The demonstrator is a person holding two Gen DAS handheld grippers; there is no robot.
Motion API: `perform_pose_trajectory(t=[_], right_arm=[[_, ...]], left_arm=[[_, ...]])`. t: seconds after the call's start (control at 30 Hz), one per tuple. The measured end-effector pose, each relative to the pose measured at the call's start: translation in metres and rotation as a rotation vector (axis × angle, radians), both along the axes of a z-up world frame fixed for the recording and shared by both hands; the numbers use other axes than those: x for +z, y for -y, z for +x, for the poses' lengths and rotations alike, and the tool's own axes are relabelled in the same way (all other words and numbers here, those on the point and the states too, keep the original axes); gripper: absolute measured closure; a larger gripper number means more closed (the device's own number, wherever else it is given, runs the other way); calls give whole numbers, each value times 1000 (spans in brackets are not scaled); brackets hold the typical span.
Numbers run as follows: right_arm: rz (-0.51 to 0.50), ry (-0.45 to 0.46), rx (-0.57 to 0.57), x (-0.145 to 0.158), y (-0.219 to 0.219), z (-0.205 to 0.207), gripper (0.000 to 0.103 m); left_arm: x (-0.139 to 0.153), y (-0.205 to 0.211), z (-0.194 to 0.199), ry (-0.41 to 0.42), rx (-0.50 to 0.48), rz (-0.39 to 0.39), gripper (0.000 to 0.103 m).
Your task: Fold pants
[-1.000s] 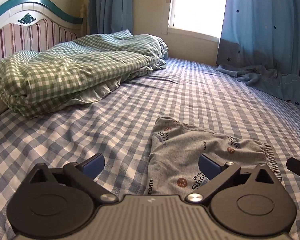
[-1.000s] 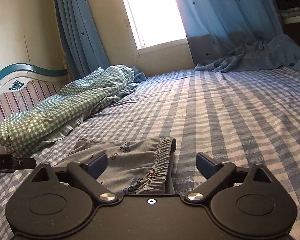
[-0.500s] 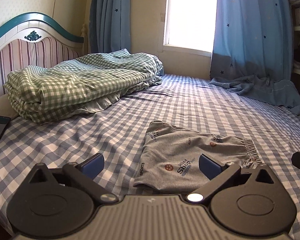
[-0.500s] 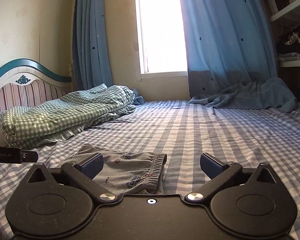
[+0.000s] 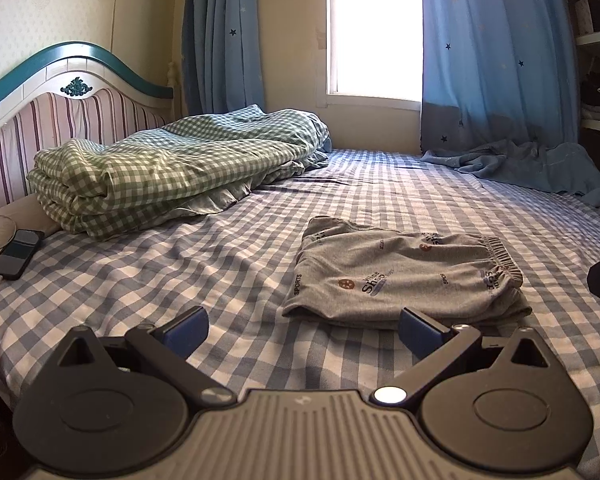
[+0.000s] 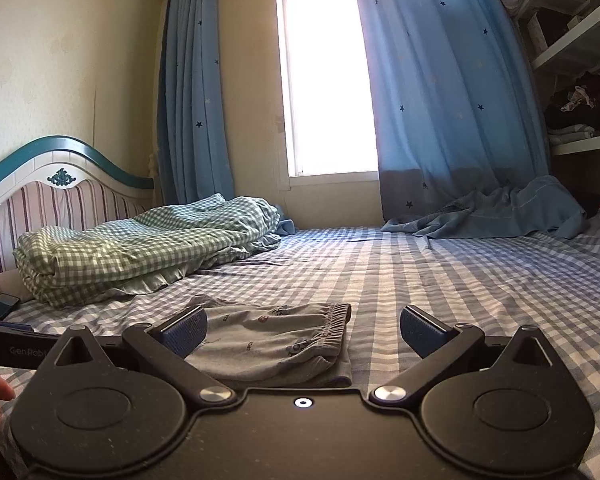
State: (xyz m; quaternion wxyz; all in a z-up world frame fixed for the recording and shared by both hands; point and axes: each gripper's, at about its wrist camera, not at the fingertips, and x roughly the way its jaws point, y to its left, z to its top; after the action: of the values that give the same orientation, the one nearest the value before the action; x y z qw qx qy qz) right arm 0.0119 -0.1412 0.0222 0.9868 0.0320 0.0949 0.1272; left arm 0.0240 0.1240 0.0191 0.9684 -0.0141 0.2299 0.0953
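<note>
Pants (image 5: 396,276) lie folded on checked bed (image 5: 228,264) near window (image 5: 374,28).

The grey pants (image 5: 396,276) lie folded into a flat, compact rectangle on the blue checked bed (image 5: 220,264). Small printed words and round orange logos cover the fabric. The gathered elastic waistband (image 5: 502,258) lies at the right end.

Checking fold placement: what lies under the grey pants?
The grey pants lie folded on the blue checked sheet. Whatever is directly beneath them is covered.
</note>
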Motion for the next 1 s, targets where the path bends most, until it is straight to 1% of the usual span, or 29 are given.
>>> perform_pose_trajectory(t=[0.13,0.27,0.37,0.53,0.7,0.83,0.93,1.0], right_arm=[[-1,-16,-11,-11,0,-11,1],[10,-36,-22,-20,2,-21,1],[-4,-63,-2,-27,1,-28,1],[-30,-93,14,-37,-2,-34,1],[-45,-95,16,-39,-5,-32,1],[-74,-79,-2,-41,-6,-32,1],[-108,-74,-16,-44,-8,-32,1],[-113,-81,-15,-46,-7,-31,1]], left_arm=[[-8,-5,-15,8,14,12,0],[-16,-11,-28,14,44,-17,0],[-24,-14,-36,-2,52,-28,0],[-34,-13,-45,-31,57,-10,0],[-38,-9,-47,-40,43,3,0],[-39,-7,-45,-33,40,2,0],[-40,-4,-43,-35,37,18,0],[-41,-3,-43,-36,32,30,0]])
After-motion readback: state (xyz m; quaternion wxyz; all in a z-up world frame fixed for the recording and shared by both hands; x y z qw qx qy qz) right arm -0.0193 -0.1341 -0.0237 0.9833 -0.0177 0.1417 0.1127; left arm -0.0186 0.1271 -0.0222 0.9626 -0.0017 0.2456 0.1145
